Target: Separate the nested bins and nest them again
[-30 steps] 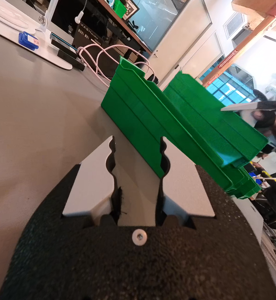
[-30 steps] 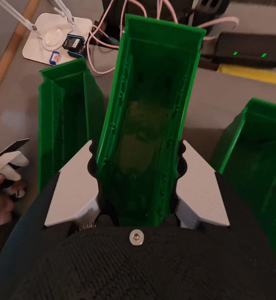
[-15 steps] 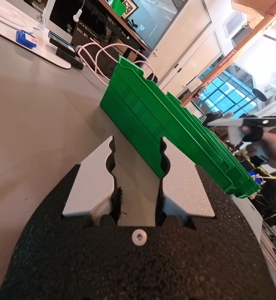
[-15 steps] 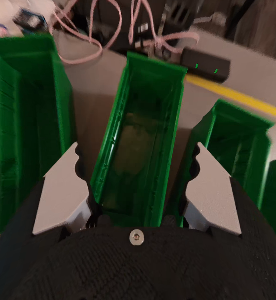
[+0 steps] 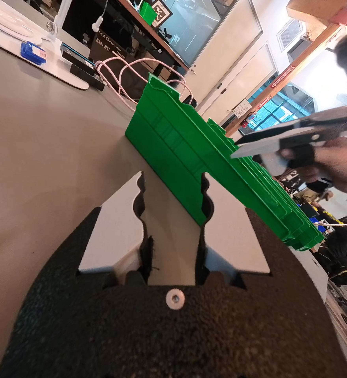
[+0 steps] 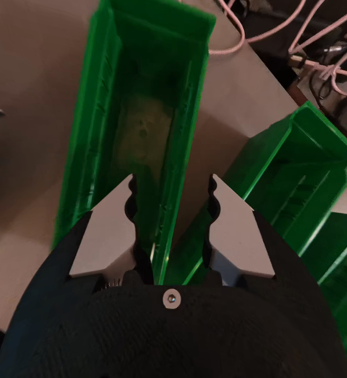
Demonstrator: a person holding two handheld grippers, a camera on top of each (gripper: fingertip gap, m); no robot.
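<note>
Several green plastic bins stand apart on the grey table. In the left wrist view the nearest bin (image 5: 168,155) runs away to the right, with more bins (image 5: 281,204) behind it. My left gripper (image 5: 172,176) is open and empty, low over the table beside that bin. My right gripper (image 6: 172,180) is open and hovers over a long bin (image 6: 144,92). That bin's right wall runs between the jaws, untouched. Another bin (image 6: 301,173) stands to the right. The right gripper also shows in the left wrist view (image 5: 250,147), above the bins.
Pink cables (image 5: 127,67) and black boxes (image 5: 84,69) lie at the table's far edge beside a white lamp base (image 5: 46,59) with a blue item (image 5: 32,52). Cables also show in the right wrist view (image 6: 321,69). A hand (image 5: 332,165) holds the right gripper.
My right gripper let go of the bin it carried, which now stands on the table among the others. It then swung left and its jaws narrowed. My left gripper hardly moved.
</note>
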